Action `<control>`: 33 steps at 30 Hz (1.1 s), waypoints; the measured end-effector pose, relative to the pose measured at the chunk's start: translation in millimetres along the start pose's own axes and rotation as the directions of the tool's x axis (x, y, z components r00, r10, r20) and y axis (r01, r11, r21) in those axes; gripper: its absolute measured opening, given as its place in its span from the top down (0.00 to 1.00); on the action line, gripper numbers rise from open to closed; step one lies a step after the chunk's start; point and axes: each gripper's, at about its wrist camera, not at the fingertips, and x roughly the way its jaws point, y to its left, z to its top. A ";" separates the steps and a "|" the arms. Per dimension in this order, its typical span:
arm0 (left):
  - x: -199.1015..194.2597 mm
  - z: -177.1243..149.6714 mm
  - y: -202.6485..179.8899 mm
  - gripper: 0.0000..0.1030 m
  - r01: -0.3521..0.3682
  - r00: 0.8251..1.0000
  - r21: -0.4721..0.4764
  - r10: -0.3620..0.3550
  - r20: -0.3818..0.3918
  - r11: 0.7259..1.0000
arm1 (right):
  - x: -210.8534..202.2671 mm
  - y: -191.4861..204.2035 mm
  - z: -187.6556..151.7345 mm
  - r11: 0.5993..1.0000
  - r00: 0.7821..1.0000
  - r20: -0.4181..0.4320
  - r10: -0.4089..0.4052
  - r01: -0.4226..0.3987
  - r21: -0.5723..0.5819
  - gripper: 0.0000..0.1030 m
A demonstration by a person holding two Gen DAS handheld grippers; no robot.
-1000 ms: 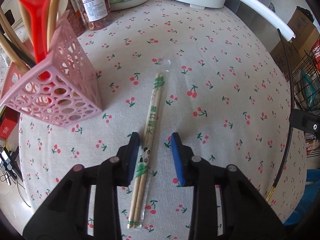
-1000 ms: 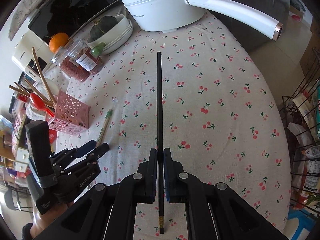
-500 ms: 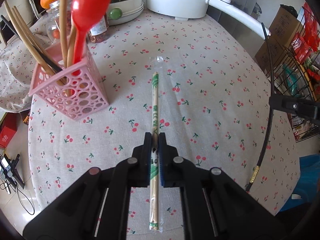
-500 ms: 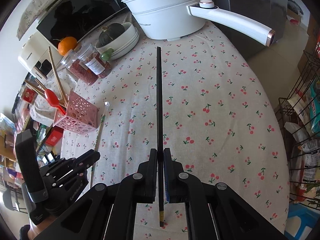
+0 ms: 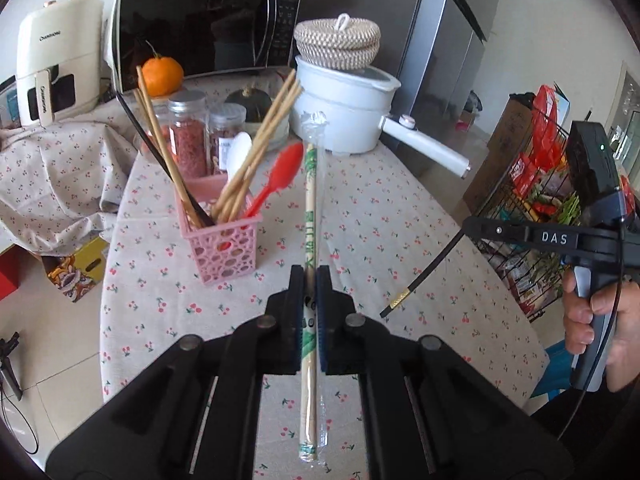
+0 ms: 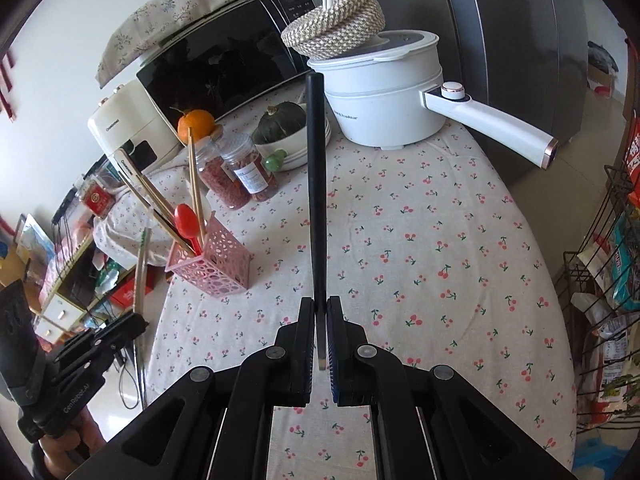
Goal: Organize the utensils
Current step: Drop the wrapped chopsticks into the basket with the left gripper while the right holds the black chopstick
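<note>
Between my left claw's [image 5: 310, 312] clamped fingers sits the wrapped pair of wooden chopsticks [image 5: 309, 240], pointing forward, raised off the cherry-print worktop [image 5: 384, 216]. My right claw [image 6: 319, 328] is likewise closed on the black chopstick [image 6: 316, 184], also held clear of the cloth. Farther out on the left stands the pink utensil holder [image 5: 222, 246], with chopsticks and a red spoon [image 5: 280, 178] in it. Beyond it stand two jars [image 5: 188, 136] and the white pot [image 5: 344, 112].

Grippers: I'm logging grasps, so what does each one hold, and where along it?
Left gripper pinches wrapped chopsticks toward their near end. Right gripper pinches a black chopstick near its near end.
</note>
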 end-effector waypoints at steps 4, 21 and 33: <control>-25.9 17.0 17.4 0.94 0.025 0.987 -0.083 -0.012 0.162 0.996 | -6.7 9.0 7.8 1.000 0.998 0.051 0.024 -0.024 0.011 0.94; 41.0 54.3 50.6 0.94 -0.184 0.825 -0.156 0.238 0.513 0.971 | 6.5 25.6 8.1 0.997 0.998 0.029 0.061 -0.060 -0.048 0.94; 75.5 28.3 57.6 0.93 -0.282 0.787 -0.105 0.292 0.543 0.954 | 16.6 34.8 8.3 0.995 0.999 0.022 0.037 -0.035 -0.099 0.94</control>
